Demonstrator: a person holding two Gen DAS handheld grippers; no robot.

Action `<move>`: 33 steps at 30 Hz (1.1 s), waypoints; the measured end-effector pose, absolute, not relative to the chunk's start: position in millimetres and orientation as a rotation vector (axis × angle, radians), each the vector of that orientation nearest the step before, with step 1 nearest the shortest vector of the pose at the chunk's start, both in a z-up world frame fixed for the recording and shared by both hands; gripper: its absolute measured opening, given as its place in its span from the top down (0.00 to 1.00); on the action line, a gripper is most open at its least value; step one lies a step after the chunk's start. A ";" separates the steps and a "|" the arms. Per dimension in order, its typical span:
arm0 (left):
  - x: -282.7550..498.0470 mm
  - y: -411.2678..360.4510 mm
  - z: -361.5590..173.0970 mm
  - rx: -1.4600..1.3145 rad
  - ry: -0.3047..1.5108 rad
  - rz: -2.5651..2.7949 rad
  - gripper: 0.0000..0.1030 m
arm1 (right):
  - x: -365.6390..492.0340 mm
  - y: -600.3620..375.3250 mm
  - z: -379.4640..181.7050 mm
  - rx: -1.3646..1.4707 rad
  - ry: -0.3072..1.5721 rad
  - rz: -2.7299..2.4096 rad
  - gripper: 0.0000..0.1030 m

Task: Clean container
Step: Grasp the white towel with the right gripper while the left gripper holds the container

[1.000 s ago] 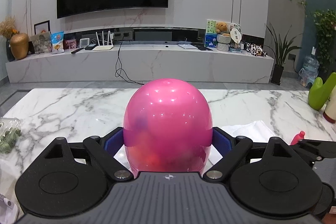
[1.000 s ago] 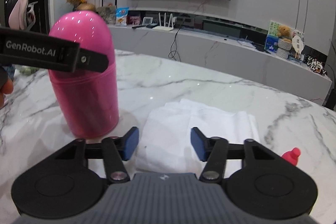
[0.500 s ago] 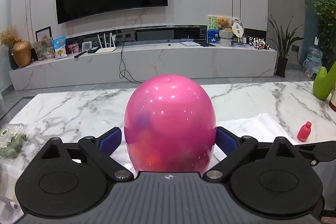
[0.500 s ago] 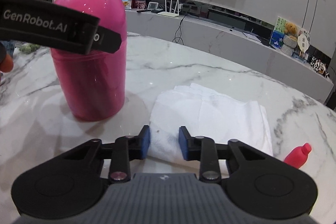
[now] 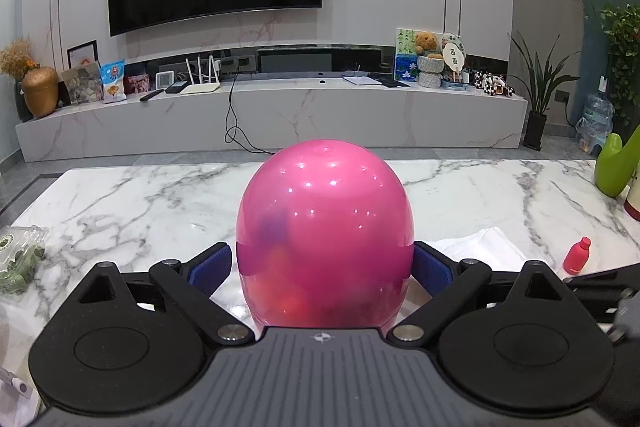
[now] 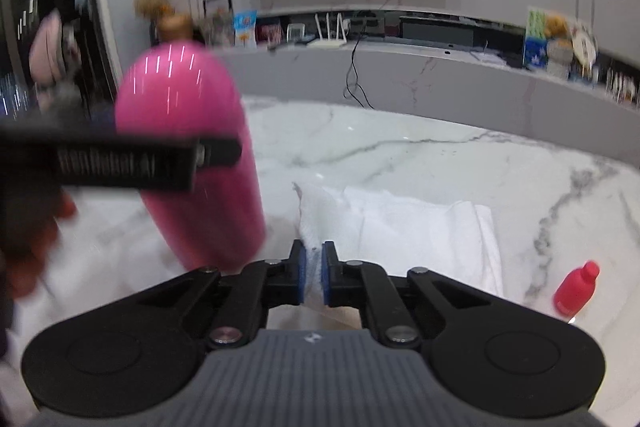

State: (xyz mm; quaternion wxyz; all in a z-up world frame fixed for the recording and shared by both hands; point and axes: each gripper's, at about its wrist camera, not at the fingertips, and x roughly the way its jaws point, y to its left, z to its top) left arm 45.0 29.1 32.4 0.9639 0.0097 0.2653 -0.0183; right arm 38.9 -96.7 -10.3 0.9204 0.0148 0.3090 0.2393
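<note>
A glossy pink domed container (image 5: 324, 227) stands upright on the marble table (image 5: 160, 203). My left gripper (image 5: 322, 261) is shut on it, its blue pads pressed against both sides at mid-height. The right wrist view is blurred and shows the container (image 6: 208, 227) at the left, with a left finger (image 6: 216, 153) across it. A white cloth (image 6: 420, 227) lies to the container's right. My right gripper (image 6: 314, 269) is shut on the cloth's near-left corner, and that corner is pulled up off the table. The cloth's (image 5: 480, 247) far edge shows behind the left gripper.
A small red bottle (image 6: 576, 289) stands on the table right of the cloth. A green object (image 5: 612, 167) sits at the table's far right edge. A clear plastic box of greens (image 5: 20, 259) lies at the left edge. A hand (image 6: 36, 247) shows at the left.
My right gripper went from open above the cloth's edge to shut on its corner and has lifted that corner. The left gripper keeps its hold on the pink container.
</note>
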 end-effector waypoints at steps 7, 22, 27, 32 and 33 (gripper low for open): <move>43.8 31.6 32.8 0.018 0.538 -0.037 0.06 | 56.7 -167.6 -6.7 0.492 0.640 0.414 0.91; 43.6 34.9 32.9 0.006 0.551 -0.041 0.06 | 65.9 -197.1 -35.2 0.534 0.785 0.101 0.91; 44.2 33.8 31.9 0.012 0.563 -0.039 0.06 | 65.8 -192.6 -27.9 0.425 0.753 0.091 0.79; 45.1 31.7 30.1 0.019 0.580 -0.035 0.06 | 68.0 -181.3 -18.8 0.306 0.695 0.112 0.31; 45.2 31.3 29.8 0.020 0.583 -0.034 0.06 | 69.9 -178.2 -18.7 0.285 0.688 0.116 0.31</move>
